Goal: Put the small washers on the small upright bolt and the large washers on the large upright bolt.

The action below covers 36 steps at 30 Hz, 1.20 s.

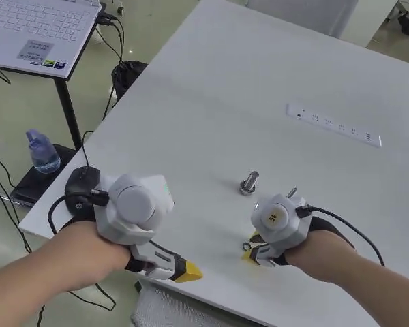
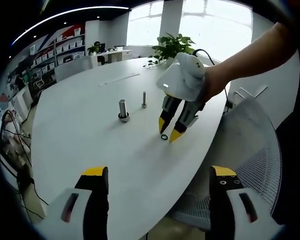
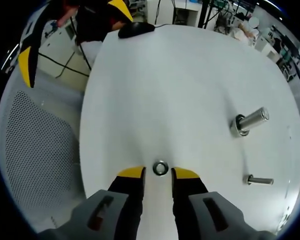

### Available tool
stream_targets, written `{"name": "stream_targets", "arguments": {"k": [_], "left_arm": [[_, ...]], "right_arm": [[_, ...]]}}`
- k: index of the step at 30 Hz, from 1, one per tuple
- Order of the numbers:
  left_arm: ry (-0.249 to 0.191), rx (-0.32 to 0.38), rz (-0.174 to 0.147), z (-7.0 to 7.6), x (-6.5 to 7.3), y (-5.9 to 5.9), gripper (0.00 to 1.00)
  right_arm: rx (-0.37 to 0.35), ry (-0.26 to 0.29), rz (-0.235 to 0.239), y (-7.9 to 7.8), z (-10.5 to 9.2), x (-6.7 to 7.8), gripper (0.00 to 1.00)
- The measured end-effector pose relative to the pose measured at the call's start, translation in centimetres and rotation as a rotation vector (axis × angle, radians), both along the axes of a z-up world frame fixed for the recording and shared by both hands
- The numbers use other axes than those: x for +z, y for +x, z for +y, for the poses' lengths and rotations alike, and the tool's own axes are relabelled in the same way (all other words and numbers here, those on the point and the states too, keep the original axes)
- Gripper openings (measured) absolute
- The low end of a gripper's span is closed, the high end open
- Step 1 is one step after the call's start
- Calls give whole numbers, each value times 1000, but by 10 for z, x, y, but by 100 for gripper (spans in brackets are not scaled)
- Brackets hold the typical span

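Right gripper (image 3: 158, 173): I see yellow-tipped jaws narrowly parted, flanking the small shiny steel ring washer (image 3: 160, 168), which lies flat on the smooth white table (image 3: 180, 90).
Left gripper (image 2: 159, 172): jaws wide apart, empty.
Bolts: thick steel bolt (image 3: 250, 121) and thin steel bolt (image 3: 260, 180), upright beyond the washer.

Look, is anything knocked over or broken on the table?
Nothing stands out. The large bolt and the small bolt both stand upright on the white table, and a washer lies flat between the open jaws of the right gripper. Nothing looks spilled or broken.
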<state>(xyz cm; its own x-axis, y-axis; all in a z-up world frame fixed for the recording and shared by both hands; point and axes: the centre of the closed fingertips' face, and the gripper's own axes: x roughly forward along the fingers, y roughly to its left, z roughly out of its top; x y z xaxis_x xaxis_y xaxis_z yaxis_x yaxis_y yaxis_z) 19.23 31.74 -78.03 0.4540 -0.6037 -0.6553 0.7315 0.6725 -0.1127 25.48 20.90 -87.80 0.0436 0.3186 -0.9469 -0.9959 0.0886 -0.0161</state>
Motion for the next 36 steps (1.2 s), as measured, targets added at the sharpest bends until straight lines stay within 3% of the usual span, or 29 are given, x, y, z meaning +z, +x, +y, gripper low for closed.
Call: {"name": "stream_targets", "arguments": {"k": [7,12,17,24,36], "left_arm": [[0,5,2,3,0,1,82],[-5,7,1,2,0,2,81],[-6,8,4,2,0,2,80],[-7,8,7,3,-2,2,79],[-6,4,9,4,0,4,77]], "right_arm": [[6,-11,-6,3,1,0,15],[29,-36,-6,2,2,-1,15],[59,-115,14,3,1,-3,15],[124,-159,9,3,-1,-2,13],[71,-118,47,3,-1,-1,12]]}}
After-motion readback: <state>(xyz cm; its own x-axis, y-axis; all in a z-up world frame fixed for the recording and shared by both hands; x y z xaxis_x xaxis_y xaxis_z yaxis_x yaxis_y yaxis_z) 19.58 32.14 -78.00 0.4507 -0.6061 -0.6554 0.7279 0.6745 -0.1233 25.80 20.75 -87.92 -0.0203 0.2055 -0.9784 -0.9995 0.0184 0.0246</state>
